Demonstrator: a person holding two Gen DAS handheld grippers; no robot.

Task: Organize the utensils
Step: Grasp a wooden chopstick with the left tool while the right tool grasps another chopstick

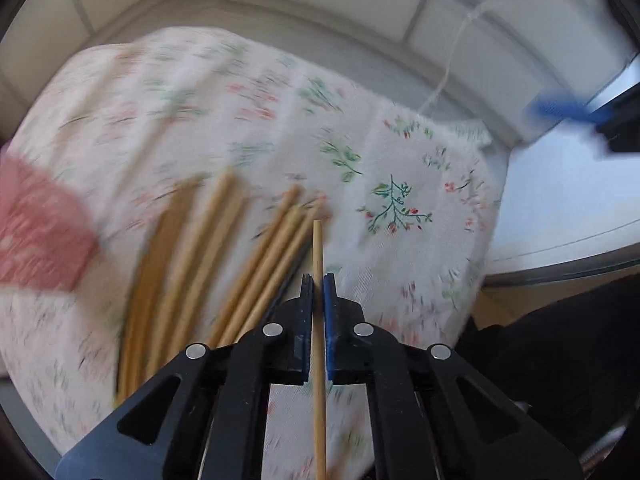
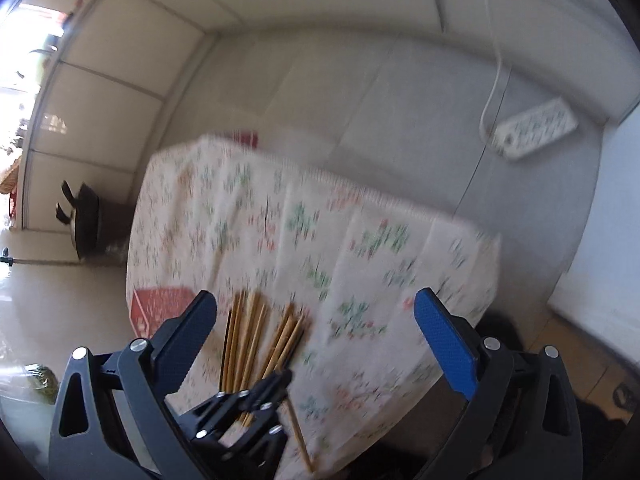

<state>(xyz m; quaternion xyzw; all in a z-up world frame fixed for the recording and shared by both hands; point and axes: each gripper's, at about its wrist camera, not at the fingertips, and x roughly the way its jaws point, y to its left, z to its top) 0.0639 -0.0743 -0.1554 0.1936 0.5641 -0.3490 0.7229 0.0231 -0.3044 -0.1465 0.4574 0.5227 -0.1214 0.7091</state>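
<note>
Left gripper: jaws pinched narrow on a single chopstick. The stick runs straight along the gripper's own line, its tip projecting beyond the fingertips and its tail passing back between the arms toward the camera. In the right wrist view the same stick hangs steeply below the left gripper, lower end near the front edge of the cloth.

Right gripper: jaws spread wide, nothing between the pads. It hovers above the table, apart from every stick.

Remaining chopsticks: two loose bundles lie flat on the floral cloth, just beyond and to the left of the left gripper's tips. Their long axes lie roughly in line with the gripper, fanning slightly away from it. A red box sits farther left, on the cloth. A power strip lies on the floor beyond the table, clear of the work.

Judgement: one stick is secured and lifted; where it is to be put is not shown. The deciding relation is alignment. The held stick and the bundles share nearly one axis, so laying it among them needs little turning. The left gripper is nearer the bundles; the right must descend before it can grasp any.

Both views are motion-blurred; exact stick count cannot be told.
</note>
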